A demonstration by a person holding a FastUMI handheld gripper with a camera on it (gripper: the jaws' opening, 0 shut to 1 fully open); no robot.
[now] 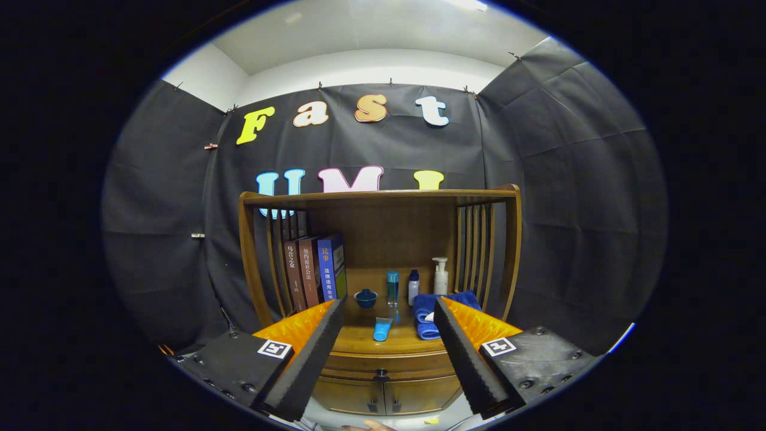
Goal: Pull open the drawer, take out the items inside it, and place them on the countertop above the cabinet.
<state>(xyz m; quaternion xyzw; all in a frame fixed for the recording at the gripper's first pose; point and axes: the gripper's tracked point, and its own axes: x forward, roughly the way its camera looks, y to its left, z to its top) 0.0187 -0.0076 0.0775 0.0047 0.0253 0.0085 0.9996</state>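
A wooden cabinet (pixel 383 239) with a slatted shelf top stands ahead of me against the booth wall. Its drawer (pixel 381 363) sits shut below the countertop (pixel 359 341), with a small dark knob (pixel 381 376) at its middle. My gripper (pixel 389 308) is open, fingers spread wide with nothing between them, held back from the cabinet so the drawer front shows between and below the fingertips. On the countertop lie a light blue object (pixel 382 328), a folded blue towel (pixel 428 311) and a small blue bowl (pixel 365 297).
Three books (pixel 314 269) lean at the left of the shelf. A slim blue bottle (pixel 392 288), a small white bottle (pixel 413 286) and a white pump bottle (pixel 441 276) stand at the back. Two lower doors (pixel 383 396) sit under the drawer. A hand (pixel 374 425) shows below.
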